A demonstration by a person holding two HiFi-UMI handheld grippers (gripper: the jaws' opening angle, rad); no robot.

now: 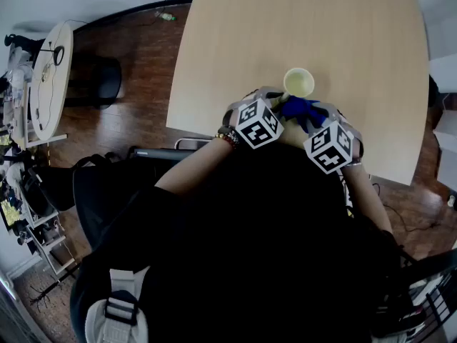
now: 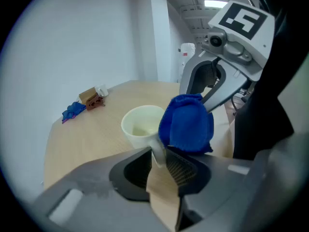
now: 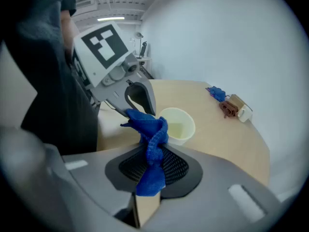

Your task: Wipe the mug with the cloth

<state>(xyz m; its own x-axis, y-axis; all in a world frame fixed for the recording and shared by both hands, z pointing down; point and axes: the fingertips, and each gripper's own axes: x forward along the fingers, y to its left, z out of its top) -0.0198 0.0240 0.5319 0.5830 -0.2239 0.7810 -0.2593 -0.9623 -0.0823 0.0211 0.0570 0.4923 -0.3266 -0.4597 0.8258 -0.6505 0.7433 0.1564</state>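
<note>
Pale wooden table (image 1: 235,41) over a dark plank floor, with white walls behind. The cream mug (image 2: 140,125) stands upright near the table's near edge, mouth up. My left gripper (image 2: 159,159) is closed on the mug's handle (image 2: 157,151), which sits between its pads. My right gripper (image 3: 150,164) is clenched on the blue cloth (image 3: 150,129), whose bunched free end appears to rest against the mug's side just beside the handle. I judge the step in hand to be wiping the outer wall. To do it well, I would hold the handle firmly so the mug cannot swivel, press the bunch flat to the wall, and sweep round without tipping the mug.
</note>
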